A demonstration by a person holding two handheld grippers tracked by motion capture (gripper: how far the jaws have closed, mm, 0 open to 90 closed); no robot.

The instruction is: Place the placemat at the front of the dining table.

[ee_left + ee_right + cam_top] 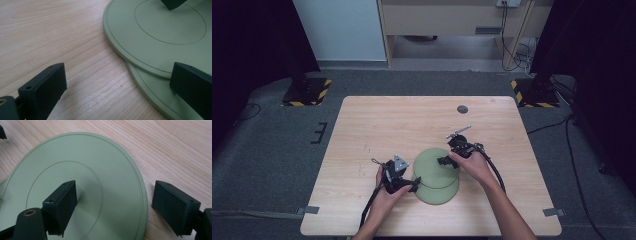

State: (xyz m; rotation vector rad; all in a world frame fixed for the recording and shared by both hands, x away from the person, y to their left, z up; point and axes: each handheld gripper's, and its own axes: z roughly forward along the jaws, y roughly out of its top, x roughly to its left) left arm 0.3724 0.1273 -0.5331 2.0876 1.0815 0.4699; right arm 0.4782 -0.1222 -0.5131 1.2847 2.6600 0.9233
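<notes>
Pale wood tabletop (377, 120) carries two overlapping green plates; right tongs (113, 207), spread, straddle the upper plate (100, 170) rim for lifting, while left tongs (117, 85), spread, flank the lower plate (150, 92).

A: Where are things around the top plate (434, 166)?
B: It lies on the lower plate (439, 194), shifted away from the person. Left gripper (413, 185) at its left edge, right gripper (446, 161) straddling its right edge.
</notes>
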